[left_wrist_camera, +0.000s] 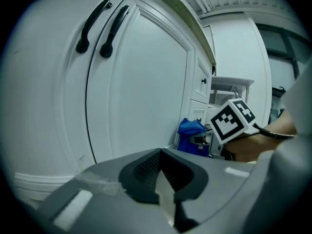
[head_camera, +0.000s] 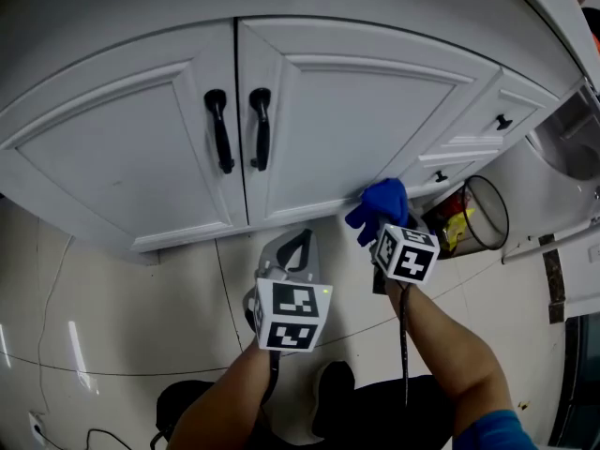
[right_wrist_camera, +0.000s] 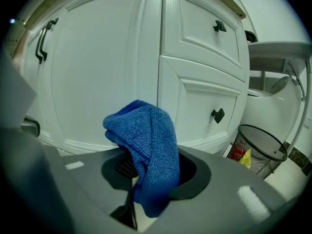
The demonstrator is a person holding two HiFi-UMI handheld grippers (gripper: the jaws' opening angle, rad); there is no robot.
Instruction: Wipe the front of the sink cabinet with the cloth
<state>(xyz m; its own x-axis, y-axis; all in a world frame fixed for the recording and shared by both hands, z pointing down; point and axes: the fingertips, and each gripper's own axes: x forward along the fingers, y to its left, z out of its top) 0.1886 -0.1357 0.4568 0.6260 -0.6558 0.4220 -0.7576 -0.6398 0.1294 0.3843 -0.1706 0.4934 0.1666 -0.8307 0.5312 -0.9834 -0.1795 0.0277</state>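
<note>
A white sink cabinet [head_camera: 328, 120] with two doors and black handles [head_camera: 239, 129] fills the head view. My right gripper [head_camera: 382, 228] is shut on a blue cloth [head_camera: 380, 209], which bunches out of its jaws [right_wrist_camera: 146, 145] close to the lower right corner of the right door. I cannot tell whether the cloth touches the door. My left gripper [head_camera: 295, 251] is shut with nothing in it, held back from the cabinet base below the right door. From the left gripper view the cloth [left_wrist_camera: 192, 135] shows at the cabinet's foot.
Right of the doors are drawers with black knobs [right_wrist_camera: 218, 115]. A black wire bin [head_camera: 483, 214] holding red and yellow packets stands on the floor at the right. A white appliance [head_camera: 562, 157] lies beyond it. The floor is pale tile [head_camera: 112, 317].
</note>
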